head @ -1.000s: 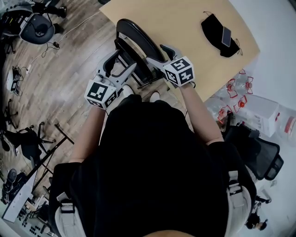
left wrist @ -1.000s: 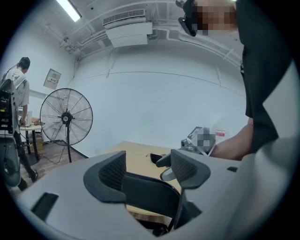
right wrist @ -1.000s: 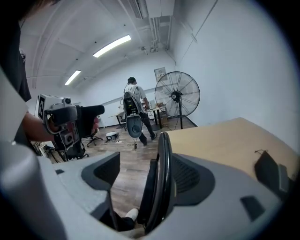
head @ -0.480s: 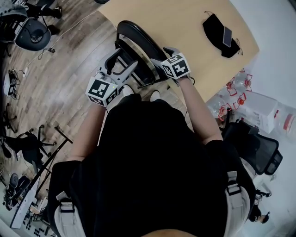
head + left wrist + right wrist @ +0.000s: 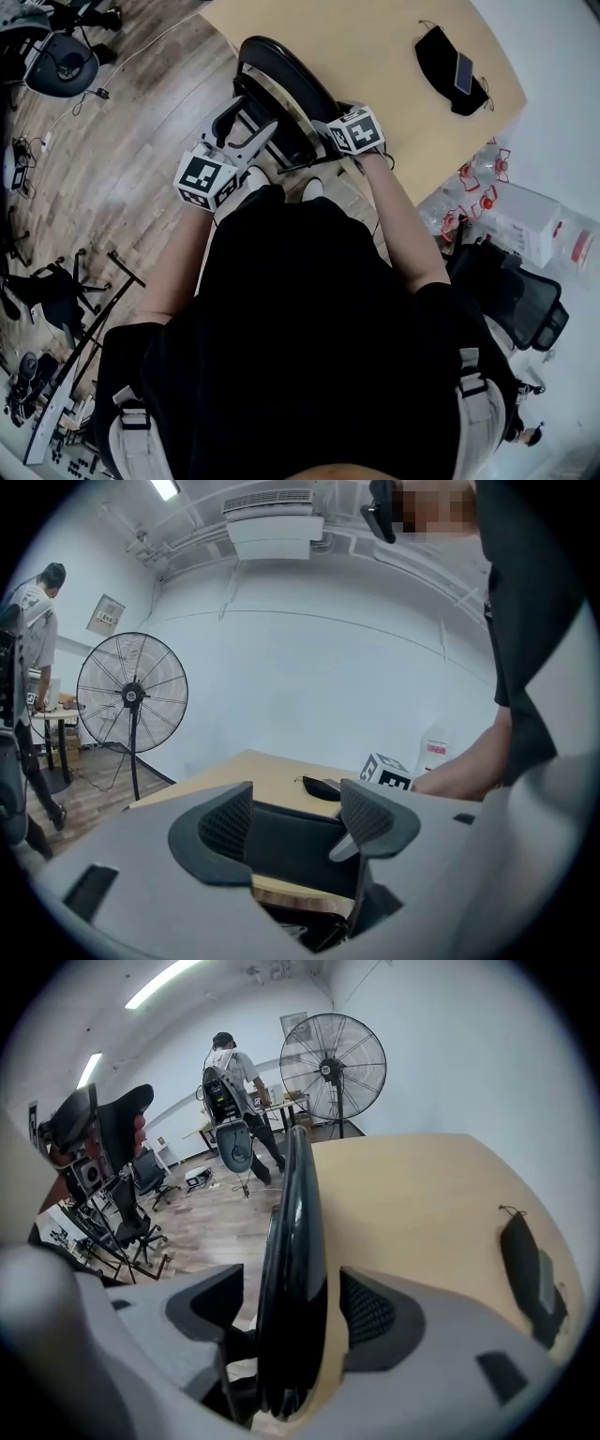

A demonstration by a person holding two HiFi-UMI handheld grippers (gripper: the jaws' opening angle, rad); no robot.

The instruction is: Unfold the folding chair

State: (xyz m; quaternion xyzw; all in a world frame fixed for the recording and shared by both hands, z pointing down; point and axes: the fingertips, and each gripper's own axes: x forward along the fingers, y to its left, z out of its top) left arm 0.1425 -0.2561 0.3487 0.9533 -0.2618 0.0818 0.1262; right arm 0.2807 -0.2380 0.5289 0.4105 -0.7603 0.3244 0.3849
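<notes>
Folding chair (image 5: 281, 89): black, still folded flat, standing upright on the wood floor (image 5: 122, 169) right in front of the person's feet, its far side against the edge of the tan table (image 5: 375, 47).

Right gripper (image 5: 323, 127) comes onto the chair's right side, pointing steeply down. In the right gripper view the glossy black chair panel (image 5: 292, 1241) runs edge-on between the jaws. The jaws have just been closing in but are still spread; there is a gap on both sides, so no clamp yet.

Left gripper (image 5: 246, 127) is on the chair's left side, held nearly level. Its jaws are apart and a dark chair part (image 5: 281, 841) sits between the pads (image 5: 228, 822); I can't tell whether they touch it.

On the table, well clear of the chair: a black pouch (image 5: 450, 66). A black office chair (image 5: 520, 300) stands to the person's right. A pedestal fan (image 5: 131, 694) stands by the far wall, and another person (image 5: 230, 1063) is in the background.
</notes>
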